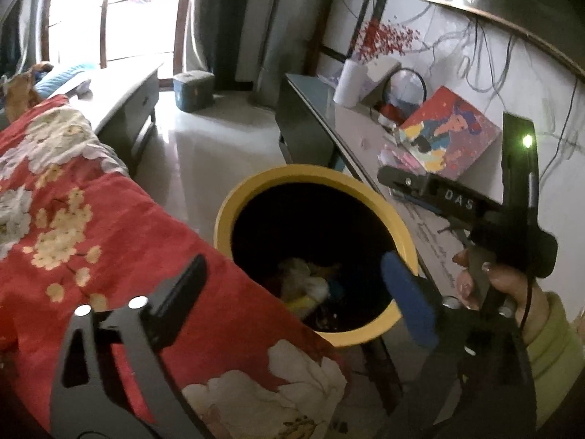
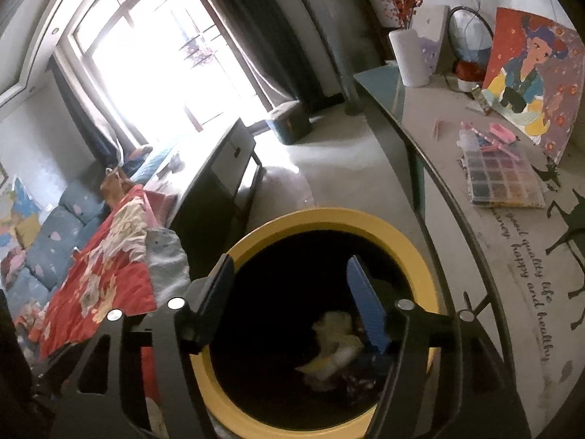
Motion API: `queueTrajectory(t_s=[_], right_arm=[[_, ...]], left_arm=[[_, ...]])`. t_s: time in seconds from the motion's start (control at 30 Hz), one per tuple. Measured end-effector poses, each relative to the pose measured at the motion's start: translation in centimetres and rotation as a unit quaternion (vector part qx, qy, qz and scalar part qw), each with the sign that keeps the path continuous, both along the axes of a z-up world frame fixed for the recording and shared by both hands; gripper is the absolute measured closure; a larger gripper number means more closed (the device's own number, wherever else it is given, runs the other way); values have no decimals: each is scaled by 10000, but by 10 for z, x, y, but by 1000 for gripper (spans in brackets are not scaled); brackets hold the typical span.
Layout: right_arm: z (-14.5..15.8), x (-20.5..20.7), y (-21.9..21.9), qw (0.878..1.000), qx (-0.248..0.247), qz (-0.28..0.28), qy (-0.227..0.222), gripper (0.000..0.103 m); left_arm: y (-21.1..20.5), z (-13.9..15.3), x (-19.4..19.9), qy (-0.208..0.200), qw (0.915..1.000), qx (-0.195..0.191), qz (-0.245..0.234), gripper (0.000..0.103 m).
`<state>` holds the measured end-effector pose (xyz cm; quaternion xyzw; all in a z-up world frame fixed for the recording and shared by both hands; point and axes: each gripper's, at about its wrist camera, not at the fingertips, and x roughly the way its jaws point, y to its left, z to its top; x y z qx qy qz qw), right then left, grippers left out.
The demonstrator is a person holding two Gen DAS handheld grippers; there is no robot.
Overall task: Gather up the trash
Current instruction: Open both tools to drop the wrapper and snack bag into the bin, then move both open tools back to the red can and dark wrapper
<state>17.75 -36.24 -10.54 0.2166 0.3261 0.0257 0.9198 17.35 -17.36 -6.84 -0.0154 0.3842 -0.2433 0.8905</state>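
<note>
Over the yellow-rimmed bin [image 2: 329, 219] at lower centre, both the right hand-held gripper [image 2: 292, 303] and the left hand-held gripper [image 1: 292, 292] are held apart and empty, so crumpled trash [image 2: 336, 347] lies inside.

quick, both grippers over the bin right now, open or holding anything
Left gripper: open, nothing between the jaws, over the yellow bin.
Right gripper: open, empty, over the same bin.

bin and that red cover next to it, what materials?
Yellow bin: likely plastic, smooth, faintly glossy; even colour and a thick rounded rim suggest moulding. The dark inside may be a liner, can't tell. Red floral cover: soft woven fabric, matte; it folds and drapes over the edge, printed flowers.
</note>
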Motion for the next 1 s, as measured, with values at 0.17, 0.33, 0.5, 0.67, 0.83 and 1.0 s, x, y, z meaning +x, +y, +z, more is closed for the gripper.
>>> queueTrajectory(t_s=[0.17,0.33,0.5,0.67,0.83,1.0], right_arm=[[7,-3,7,9999,-68,52,-121,36],[19,-7,21,9993,-133,208,-269,35],[28,-10,41,9980,-196,453,-387,35],[36,-14,59,9962,-243,684,-481,34],[43,-19,81,9936,-283,944,-557,32],[47,-23,107,9897,-320,1259,-608,32]], left_arm=[[17,6,-4,-29,9996,-96,255,11],[33,14,-11,-148,9986,-135,490,11],[52,21,-18,-246,9967,-165,757,11],[69,30,-26,-396,9942,-193,985,11],[89,36,-35,-467,9910,-238,1235,11],[111,38,-42,-476,9869,-246,1524,11]])
